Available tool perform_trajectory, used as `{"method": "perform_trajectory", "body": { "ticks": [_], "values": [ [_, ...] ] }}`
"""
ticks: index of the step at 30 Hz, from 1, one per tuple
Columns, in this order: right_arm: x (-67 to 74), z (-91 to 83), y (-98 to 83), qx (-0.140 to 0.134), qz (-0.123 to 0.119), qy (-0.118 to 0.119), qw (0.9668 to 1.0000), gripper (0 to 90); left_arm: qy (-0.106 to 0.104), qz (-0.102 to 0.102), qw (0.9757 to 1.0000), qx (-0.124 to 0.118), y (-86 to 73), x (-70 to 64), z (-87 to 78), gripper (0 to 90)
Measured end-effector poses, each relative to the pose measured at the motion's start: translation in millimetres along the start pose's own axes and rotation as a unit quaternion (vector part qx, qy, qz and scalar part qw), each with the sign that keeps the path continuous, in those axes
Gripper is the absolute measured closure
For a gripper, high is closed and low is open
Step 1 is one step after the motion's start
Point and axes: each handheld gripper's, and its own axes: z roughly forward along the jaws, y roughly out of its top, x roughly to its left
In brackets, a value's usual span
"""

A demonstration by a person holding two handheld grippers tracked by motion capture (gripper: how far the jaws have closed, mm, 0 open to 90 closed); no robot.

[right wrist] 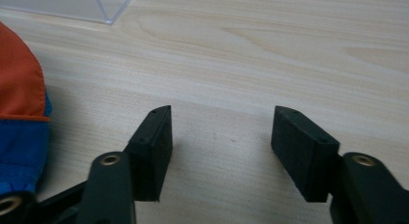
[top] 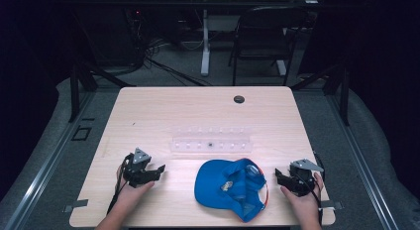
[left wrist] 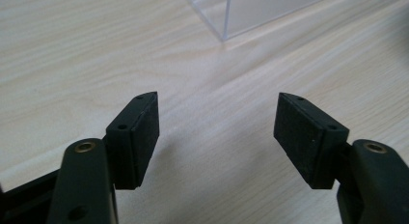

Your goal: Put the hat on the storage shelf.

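Observation:
A blue cap (top: 230,187) with an orange-edged brim lies upside down near the table's front edge, between the two hands. My left gripper (top: 159,170) rests on the table to the cap's left, jaws open with only bare wood between them (left wrist: 217,122). To the cap's right sits my right gripper (top: 278,175), also open and holding nothing (right wrist: 219,132). The cap's orange and blue edge (right wrist: 19,118) shows at the left of the right gripper view, apart from the jaws.
A clear plastic rack (top: 212,139) lies across the middle of the wooden table (top: 148,111), just beyond the cap; its corner (left wrist: 226,16) shows in the left gripper view. A round black grommet (top: 239,99) sits near the far edge. A dark chair (top: 262,36) stands behind the table.

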Motion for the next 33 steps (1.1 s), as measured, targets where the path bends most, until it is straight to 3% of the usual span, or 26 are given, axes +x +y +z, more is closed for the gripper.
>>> {"method": "perform_trajectory", "body": {
  "ticks": [4, 10, 13, 17, 23, 25, 26, 31, 33],
  "values": [
    [-1.4, -3.8, -0.3, 0.005, 0.018, 0.011, 0.9998, 42.1, -0.006, 0.008, 0.9999, -0.005, 3.0, -2.7, -5.5, 34.5],
    [2.9, -11.7, 0.2, -0.002, 0.019, 0.017, 0.9997, 37.8, -0.011, 0.008, 0.9999, 0.001, 3.6, -5.5, -7.0, 34.8],
    [4.9, -19.1, 2.4, -0.003, 0.016, 0.014, 0.9998, 41.7, -0.019, 0.002, 0.9998, -0.006, 2.9, -6.8, -10.9, 34.9],
    [4.7, -25.3, 5.5, 0.014, 0.035, 0.022, 0.9991, 48.7, -0.029, 0.001, 0.9995, -0.007, 3.4, -6.8, -15.5, 35.0],
    [4.9, -32.8, 6.1, 0.049, 0.058, 0.071, 0.9946, 55.2, -0.035, -0.005, 0.9994, -0.006, 3.5, -6.7, -18.5, 37.0],
    [5.8, -35.7, 6.5, 0.056, 0.059, 0.075, 0.9939, 57.0, -0.033, -0.007, 0.9994, -0.006, 3.7, -6.4, -18.2, 37.1],
    [6.1, -39.2, 8.9, 0.069, 0.066, 0.085, 0.9919, 58.3, -0.034, -0.012, 0.9993, -0.003, 4.0, -6.0, -18.1, 39.0],
    [6.0, -43.2, 14.3, 0.082, 0.069, 0.111, 0.988, 57.0, -0.025, -0.008, 0.9996, 0.001, 3.1, -7.0, -17.3, 40.8],
    [6.8, -44.4, 16.3, 0.082, 0.07, 0.11, 0.988, 55.2, -0.027, -0.006, 0.9996, 0.001, 2.9, -6.6, -17.7, 41.7]
  ]
}}
